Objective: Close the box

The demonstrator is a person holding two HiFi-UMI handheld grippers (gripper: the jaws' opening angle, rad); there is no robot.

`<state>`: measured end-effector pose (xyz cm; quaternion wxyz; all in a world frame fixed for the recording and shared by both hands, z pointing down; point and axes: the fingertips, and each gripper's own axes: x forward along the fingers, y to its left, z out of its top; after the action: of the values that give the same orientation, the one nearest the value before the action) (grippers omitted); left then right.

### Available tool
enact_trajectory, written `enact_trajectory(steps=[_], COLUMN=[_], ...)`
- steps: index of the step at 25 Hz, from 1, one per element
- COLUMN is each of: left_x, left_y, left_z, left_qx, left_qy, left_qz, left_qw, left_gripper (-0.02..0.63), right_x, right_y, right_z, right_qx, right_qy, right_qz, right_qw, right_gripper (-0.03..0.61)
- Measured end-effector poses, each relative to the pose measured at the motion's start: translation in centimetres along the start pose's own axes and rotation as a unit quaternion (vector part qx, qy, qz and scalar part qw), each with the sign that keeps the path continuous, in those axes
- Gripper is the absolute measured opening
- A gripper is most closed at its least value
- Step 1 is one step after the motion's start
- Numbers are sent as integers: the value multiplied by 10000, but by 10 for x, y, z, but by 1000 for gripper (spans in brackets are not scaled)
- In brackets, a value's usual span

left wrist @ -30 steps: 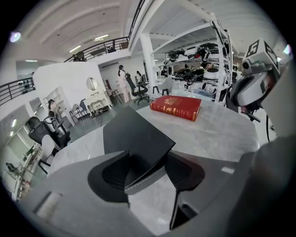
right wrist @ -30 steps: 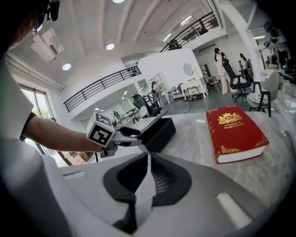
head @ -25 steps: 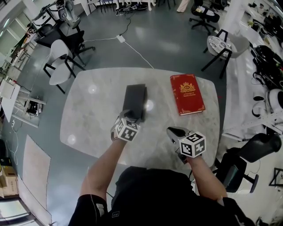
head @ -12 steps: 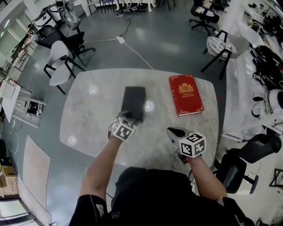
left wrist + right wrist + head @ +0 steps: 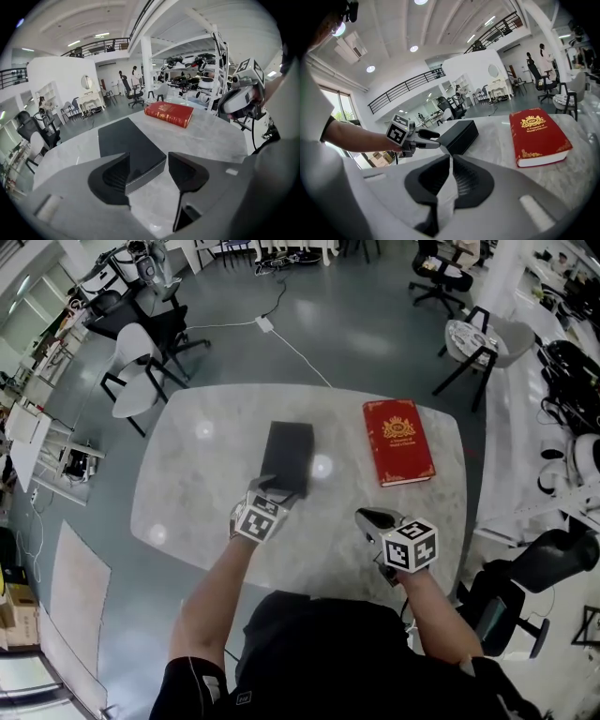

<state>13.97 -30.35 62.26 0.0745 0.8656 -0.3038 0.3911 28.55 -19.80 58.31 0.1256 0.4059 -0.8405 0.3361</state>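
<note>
Left claw [image 5: 149,159]: my jaws, just spread apart, straddle a corner of the black box [image 5: 126,140], lid down. Risk: pulling back crooked snags and drags it. Right claw [image 5: 450,161] pinched together.

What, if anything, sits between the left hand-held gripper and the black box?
Nothing visible. The jaws of the left hand-held gripper have just been opening, and the near corner of the black box lies between them. The red book lies apart, farther back.

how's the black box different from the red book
The box is plain black; the book is red with gold print. The box's corner sits inside the open left claw; the book lies well apart from it. Both lie flat on the table.
</note>
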Motion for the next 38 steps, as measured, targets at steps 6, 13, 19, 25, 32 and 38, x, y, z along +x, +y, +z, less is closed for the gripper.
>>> enact_trajectory(steps=[6,13,19,25,32,38], left_x=[-39,-98,-178,-258,-311,-338], left_y=[4,24,52,79,114,137], left_z=[18,31,12,-34,-60,-63], left_qx=[-177,-900,-1277,-1423,-1590,-1823], left_qy=[-562,-1493,-2232,-2534,-2779,-2898], left_qz=[-53,-285,-3,319,477,905], left_qw=[9982,9843,9664,9563,9462,9352], left_gripper=[172,49,18,11,11,11], right_x=[2,8,19,39,56,52], right_y=[7,33,85,164,221,243], right_z=[18,39,65,85,101,119], right_qx=[-88,-337,-751,-1000,-956,-1396], right_qy=[-159,-350,-601,-1040,-1464,-1575], right_qz=[28,-32,-153,-112,-313,-229], right_qw=[9998,9988,9952,9895,9841,9773], right_gripper=[12,11,3,3,3,2])
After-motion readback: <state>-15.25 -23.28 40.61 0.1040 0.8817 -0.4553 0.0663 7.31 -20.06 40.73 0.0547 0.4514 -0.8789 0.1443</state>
